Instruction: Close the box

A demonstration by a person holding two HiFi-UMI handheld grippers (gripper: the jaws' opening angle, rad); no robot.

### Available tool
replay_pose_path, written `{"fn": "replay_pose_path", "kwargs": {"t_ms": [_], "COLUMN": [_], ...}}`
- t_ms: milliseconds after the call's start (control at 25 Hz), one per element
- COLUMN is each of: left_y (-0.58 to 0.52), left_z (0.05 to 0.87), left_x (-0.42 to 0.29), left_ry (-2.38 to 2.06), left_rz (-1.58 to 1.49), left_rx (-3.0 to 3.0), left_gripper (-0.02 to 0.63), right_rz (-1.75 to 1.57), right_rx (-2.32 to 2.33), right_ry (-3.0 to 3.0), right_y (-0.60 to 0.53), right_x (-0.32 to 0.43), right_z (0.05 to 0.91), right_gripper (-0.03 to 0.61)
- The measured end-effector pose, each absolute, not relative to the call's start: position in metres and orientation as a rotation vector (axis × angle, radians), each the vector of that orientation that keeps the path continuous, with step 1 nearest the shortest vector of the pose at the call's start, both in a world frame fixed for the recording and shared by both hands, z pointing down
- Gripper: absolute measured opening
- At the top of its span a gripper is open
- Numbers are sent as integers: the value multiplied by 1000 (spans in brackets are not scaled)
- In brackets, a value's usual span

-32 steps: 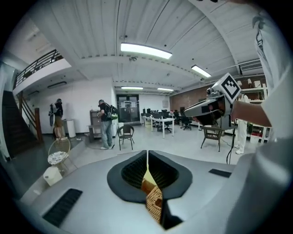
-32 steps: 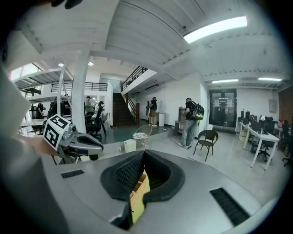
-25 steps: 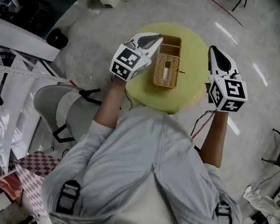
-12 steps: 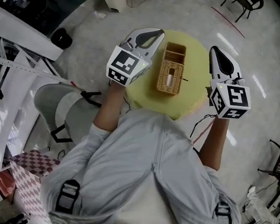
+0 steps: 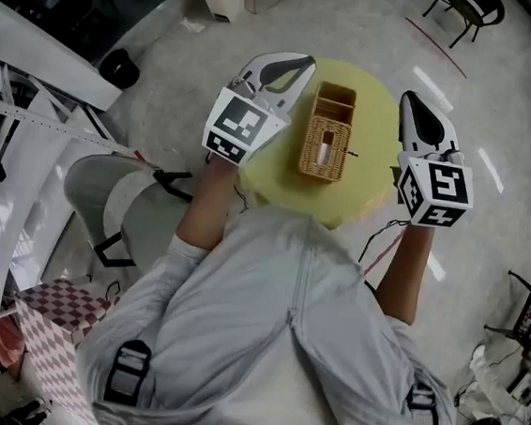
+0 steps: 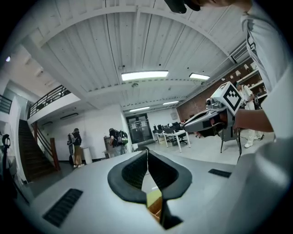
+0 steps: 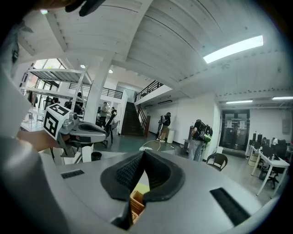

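A tan woven wicker box [image 5: 324,149], long and rectangular, lies in the upper middle of the head view on a round pale yellow worktop [image 5: 363,184], with its long side running up the frame. The lower part carries a woven top with a narrow slot, and the upper end shows an open compartment. The left tool [image 5: 307,62], white with dark pads and a black-and-white marker cube, sits just left of the box, its tip level with the box's upper end. The right tool [image 5: 410,99] is farther off to the right, over the worktop's right edge, so the box lies between the two and neither touches it. In the left gripper view the left tool [image 6: 147,153] has its pads pressed together with nothing between them. A sliver of the box [image 6: 156,211] and the yellow worktop [image 6: 153,197] shows through the gap below them at the bottom centre. The right gripper view shows the right tool [image 7: 143,154] equally narrow, jaws meeting and empty, with a corner of the box [image 7: 136,204] low in the frame beneath them
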State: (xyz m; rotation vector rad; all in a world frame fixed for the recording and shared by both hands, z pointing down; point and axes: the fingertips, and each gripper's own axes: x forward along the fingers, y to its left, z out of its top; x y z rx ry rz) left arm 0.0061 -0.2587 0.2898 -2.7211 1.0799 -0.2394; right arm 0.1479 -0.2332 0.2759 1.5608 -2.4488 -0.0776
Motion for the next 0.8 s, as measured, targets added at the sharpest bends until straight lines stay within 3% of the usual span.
{"fn": "replay_pose_path", "kwargs": {"t_ms": [800], "left_y": [-261], "left_z": [306], "left_x": [2], "left_ry": [1090], "left_rz": [-290], "left_rx": [-2745], "left_gripper": [32], "right_rz": [-62], "right_rx": [1526], "right_ry": [-2441], "right_y": [-238], "right_x": [138], "right_z": [290], "right_gripper": [23]}}
